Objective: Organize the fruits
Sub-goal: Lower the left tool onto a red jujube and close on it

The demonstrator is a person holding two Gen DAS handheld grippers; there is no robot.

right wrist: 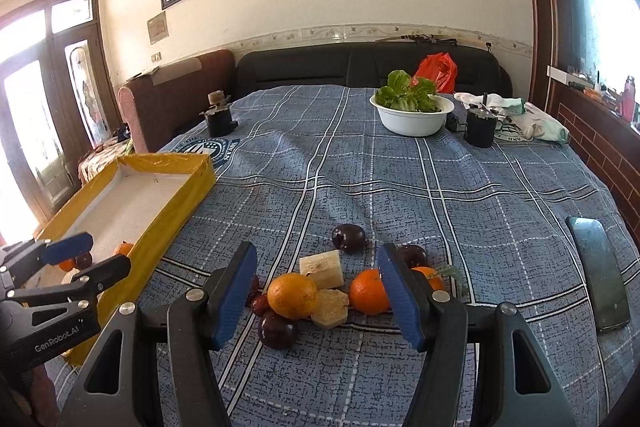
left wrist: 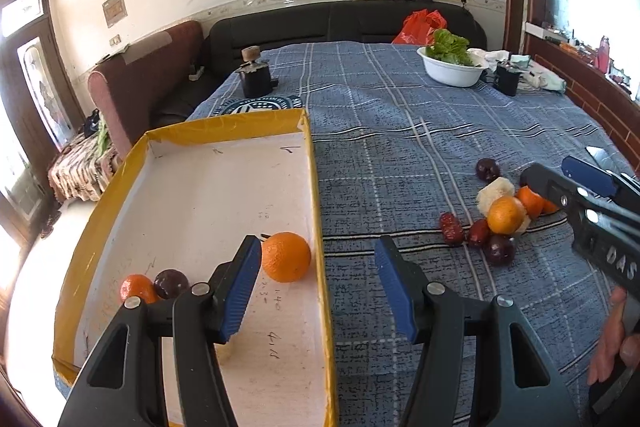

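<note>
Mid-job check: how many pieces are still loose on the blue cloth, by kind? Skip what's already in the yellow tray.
Oranges: 3
Dark plums: 3
Red dates: 2
Pale cut chunks: 2
Total: 10

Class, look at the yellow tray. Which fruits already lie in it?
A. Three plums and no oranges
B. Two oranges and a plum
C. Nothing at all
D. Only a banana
B: in the left wrist view the tray holds a big orange, a small orange and a plum on its white floor.
</note>
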